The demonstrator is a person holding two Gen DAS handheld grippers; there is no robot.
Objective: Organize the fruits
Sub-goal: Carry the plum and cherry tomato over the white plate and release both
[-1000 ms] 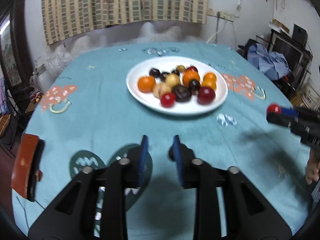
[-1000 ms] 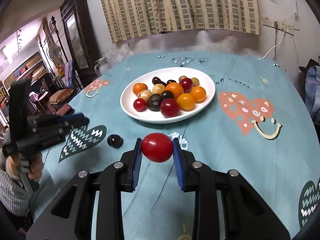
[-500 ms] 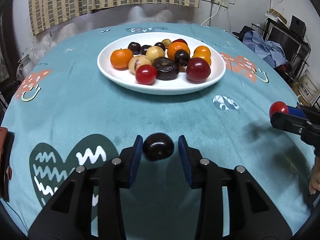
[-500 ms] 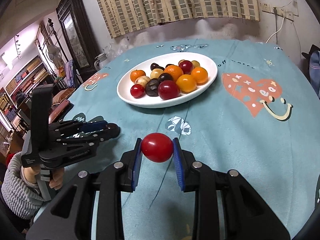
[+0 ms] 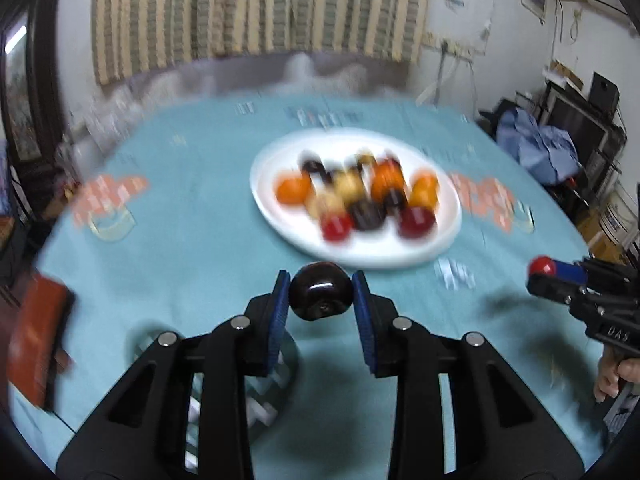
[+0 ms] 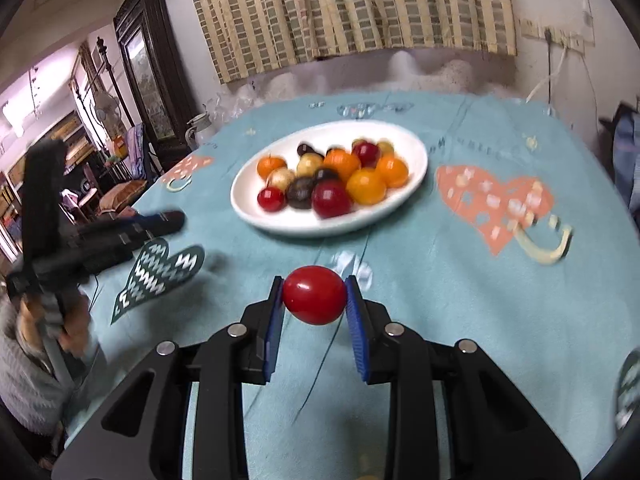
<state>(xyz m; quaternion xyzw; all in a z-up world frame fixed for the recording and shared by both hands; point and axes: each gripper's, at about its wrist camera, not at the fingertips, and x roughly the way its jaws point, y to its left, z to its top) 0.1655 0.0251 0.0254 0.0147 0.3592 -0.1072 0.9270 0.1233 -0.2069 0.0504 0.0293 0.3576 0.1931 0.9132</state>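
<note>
My left gripper (image 5: pixel 320 280) has a dark plum (image 5: pixel 321 297) between its blue pads, lifted off the teal tablecloth; its jaws are still closing and the pads touch the fruit on both sides. My right gripper (image 6: pixel 315 284) is shut on a red round fruit (image 6: pixel 315 295), held above the cloth. A white oval plate (image 5: pixel 360 258) past both grippers holds several orange, red, dark and pale fruits. In the left wrist view the right gripper (image 5: pixel 560 276) shows at the right edge with the red fruit (image 5: pixel 542 267). The right wrist view blurs the left gripper (image 6: pixel 168 220) at the left.
A red-brown flat object (image 5: pixel 36 340) lies at the table's left edge. A blue cloth (image 5: pixel 540 152) lies on furniture beyond the right side. A dark wooden cabinet (image 6: pixel 148 72) stands past the far left corner. A person's hand (image 6: pixel 40 320) grips the left tool.
The left gripper went down to the dark plum, closed on it and lifted it, drawing back from the plate. The right gripper kept the red fruit and barely moved.
</note>
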